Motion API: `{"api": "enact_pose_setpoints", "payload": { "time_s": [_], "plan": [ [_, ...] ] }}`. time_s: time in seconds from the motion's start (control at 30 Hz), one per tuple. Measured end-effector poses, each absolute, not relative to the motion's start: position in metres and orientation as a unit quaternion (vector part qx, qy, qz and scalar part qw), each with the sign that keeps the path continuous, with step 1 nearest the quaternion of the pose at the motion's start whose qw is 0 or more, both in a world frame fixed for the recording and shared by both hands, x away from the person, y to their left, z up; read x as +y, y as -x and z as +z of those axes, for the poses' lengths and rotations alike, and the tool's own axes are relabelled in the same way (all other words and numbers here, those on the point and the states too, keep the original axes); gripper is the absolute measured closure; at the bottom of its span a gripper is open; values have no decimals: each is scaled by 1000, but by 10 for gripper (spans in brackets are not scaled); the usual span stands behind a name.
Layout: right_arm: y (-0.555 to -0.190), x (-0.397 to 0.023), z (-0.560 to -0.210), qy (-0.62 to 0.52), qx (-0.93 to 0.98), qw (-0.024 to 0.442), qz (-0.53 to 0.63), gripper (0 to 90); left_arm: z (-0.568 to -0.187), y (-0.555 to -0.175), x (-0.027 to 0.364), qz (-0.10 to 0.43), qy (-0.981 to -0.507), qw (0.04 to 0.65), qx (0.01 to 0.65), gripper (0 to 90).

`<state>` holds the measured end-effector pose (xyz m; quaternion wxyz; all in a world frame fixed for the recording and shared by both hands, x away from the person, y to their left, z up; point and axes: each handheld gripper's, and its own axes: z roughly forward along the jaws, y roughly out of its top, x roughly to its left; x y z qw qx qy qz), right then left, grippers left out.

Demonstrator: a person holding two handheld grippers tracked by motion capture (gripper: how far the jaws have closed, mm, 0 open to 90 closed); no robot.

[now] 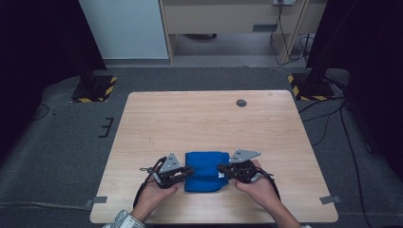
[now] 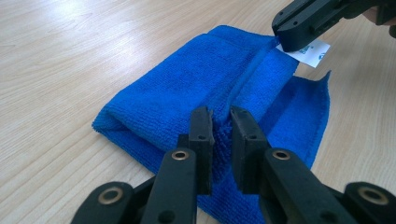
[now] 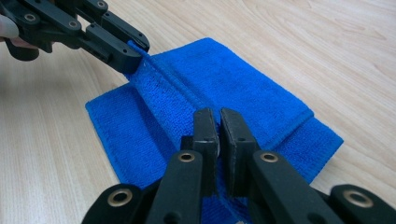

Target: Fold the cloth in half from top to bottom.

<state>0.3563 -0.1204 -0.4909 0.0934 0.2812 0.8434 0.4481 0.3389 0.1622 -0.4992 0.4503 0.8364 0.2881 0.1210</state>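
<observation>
at the left of the high view, the left gripper (image 1: 183,174) is seen at the left side of a blue cloth (image 1: 206,171), and in the left gripper view its fingers (image 2: 201,140) are drawn nearly together, pinching a raised ridge of the cloth's upper layer at that end. the cloth itself is lying on the near middle of the wooden tabletop (image 1: 199,118), between the two hands, and is already folded into a compact stack of several layers, with one lower flap left sticking out at the side nearer the person. a small white label (image 2: 308,52) is seen at the far end of the ridge. at the right, the right gripper (image 1: 224,170) is set against the opposite end, and in the right gripper view its fingers (image 3: 205,135) are pressed nearly shut on the same hemmed edge. the folding is judged to be well advanced: earlier folds appear done, and what seems left is for the pinched layer to be carried over, laid flat and released.
</observation>
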Motion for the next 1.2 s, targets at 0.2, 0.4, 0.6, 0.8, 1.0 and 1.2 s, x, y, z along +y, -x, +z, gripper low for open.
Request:
{"api": "enact_pose_setpoints", "payload": {
  "time_s": [0.2, 0.4, 0.6, 0.8, 1.0, 1.2],
  "plan": [
    [-353, -118, -493, -278, 846, 90, 445, 855, -501, -336, 164, 116, -838, 448, 289, 790],
    [-351, -119, -495, -279, 846, 90, 444, 855, -502, -331, 165, 113, -843, 444, 281, 786],
    [-348, -120, -501, -278, 851, 91, 435, 854, -504, -330, 162, 110, -848, 438, 276, 785],
    [-348, -121, -500, -281, 849, 91, 439, 853, -506, -327, 162, 107, -851, 436, 273, 774],
    [-343, -121, -504, -277, 853, 89, 434, 850, -509, -327, 162, 101, -854, 431, 272, 757],
    [-341, -122, -509, -281, 855, 85, 427, 834, -514, -326, 162, 94, -855, 429, 276, 659]
  ]
}}
